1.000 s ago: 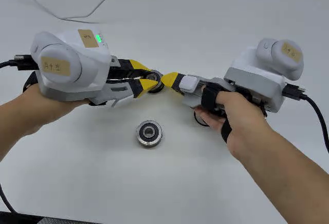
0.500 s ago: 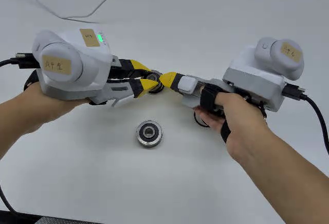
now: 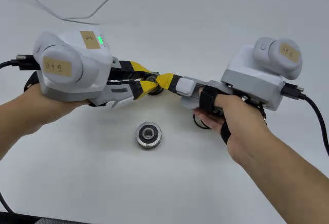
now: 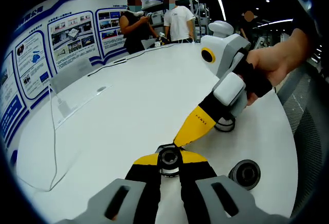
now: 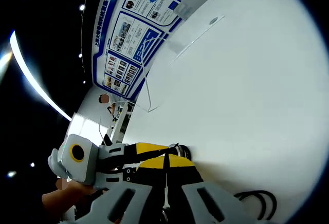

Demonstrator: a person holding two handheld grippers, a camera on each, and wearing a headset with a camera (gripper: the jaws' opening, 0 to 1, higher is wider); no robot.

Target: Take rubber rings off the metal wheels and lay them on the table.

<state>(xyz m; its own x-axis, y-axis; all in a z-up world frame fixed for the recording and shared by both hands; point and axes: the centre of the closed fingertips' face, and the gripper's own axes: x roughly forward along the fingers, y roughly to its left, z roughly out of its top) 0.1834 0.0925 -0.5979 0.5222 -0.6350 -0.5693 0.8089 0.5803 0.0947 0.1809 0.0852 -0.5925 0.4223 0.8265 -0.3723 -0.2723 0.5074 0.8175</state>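
Starting at the left of the head view, I see a hand (image 3: 38, 106) gripping the white body of the left tongs (image 3: 148, 79), with a grey cable (image 3: 67, 17) trailing across the white surface (image 3: 77, 178) behind them. The left tongs are clenched on a metal wheel (image 4: 169, 159), which they hold clear of the surface. The yellow tips press on the wheel from both sides.

Just below that, near the middle, a second metal wheel (image 3: 148, 134) lies flat on the surface, apart from both tools.

From the right, the right tongs (image 3: 165, 80) reach in, and their yellow tip touches the held wheel. In the right gripper view its two halves sit pressed together. I cannot tell whether rubber is pinched between them.

Black rubber rings (image 4: 224, 125) lie on the surface beneath the right tongs, close to the right hand (image 3: 241, 126).
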